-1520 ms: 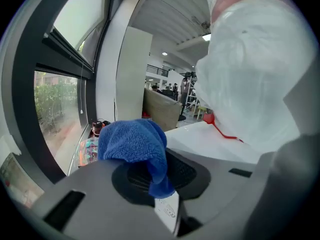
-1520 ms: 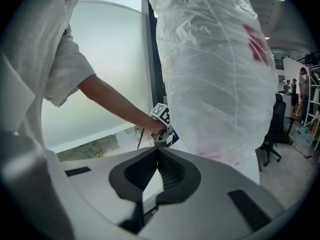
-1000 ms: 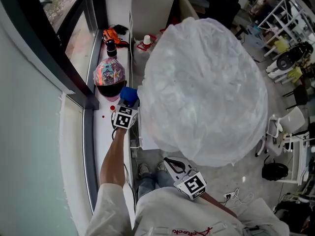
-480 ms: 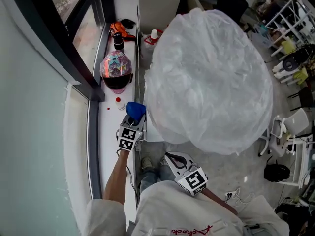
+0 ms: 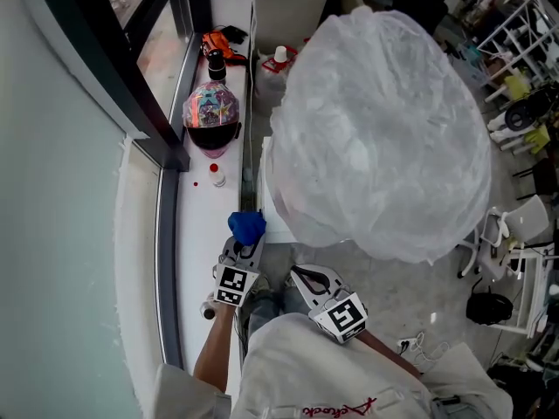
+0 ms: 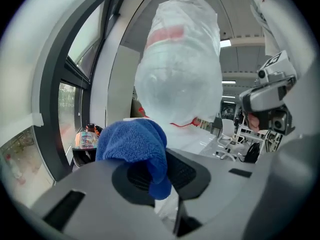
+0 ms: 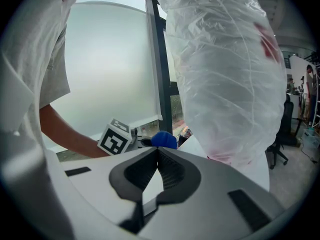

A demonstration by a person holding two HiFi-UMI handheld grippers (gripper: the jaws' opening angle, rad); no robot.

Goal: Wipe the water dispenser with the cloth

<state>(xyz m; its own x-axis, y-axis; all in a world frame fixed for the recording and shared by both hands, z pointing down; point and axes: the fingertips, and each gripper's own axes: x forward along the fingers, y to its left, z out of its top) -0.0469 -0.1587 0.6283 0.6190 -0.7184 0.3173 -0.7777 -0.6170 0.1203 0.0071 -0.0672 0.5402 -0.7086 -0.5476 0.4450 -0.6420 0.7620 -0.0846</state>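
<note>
The water dispenser's big bottle (image 5: pixel 377 129), wrapped in clear plastic, fills the middle of the head view and stands on the white dispenser body (image 5: pixel 272 221). A blue cloth (image 5: pixel 247 225) is pinched in my left gripper (image 5: pixel 244 246), which is beside the body's left front corner, over the white sill. In the left gripper view the cloth (image 6: pixel 134 143) bulges out of the jaws of the left gripper (image 6: pixel 161 173), with the bottle (image 6: pixel 180 74) ahead. My right gripper (image 5: pixel 303 279) hangs low near my body, shut and empty; its view shows the right gripper (image 7: pixel 157 153), the cloth (image 7: pixel 164 140) and the bottle (image 7: pixel 225 69).
A colourful helmet (image 5: pixel 212 112) lies on the window sill (image 5: pixel 196 234), with a small red-capped bottle (image 5: pixel 218 180) before it and a dark bottle (image 5: pixel 214 64) and an orange item (image 5: pixel 218 40) behind. White chairs (image 5: pixel 515 225) and a black bag (image 5: pixel 486 305) stand at the right.
My left gripper, with the blue cloth, has drawn back along the sill toward me, away from the helmet. The right gripper has stayed about where it was.
</note>
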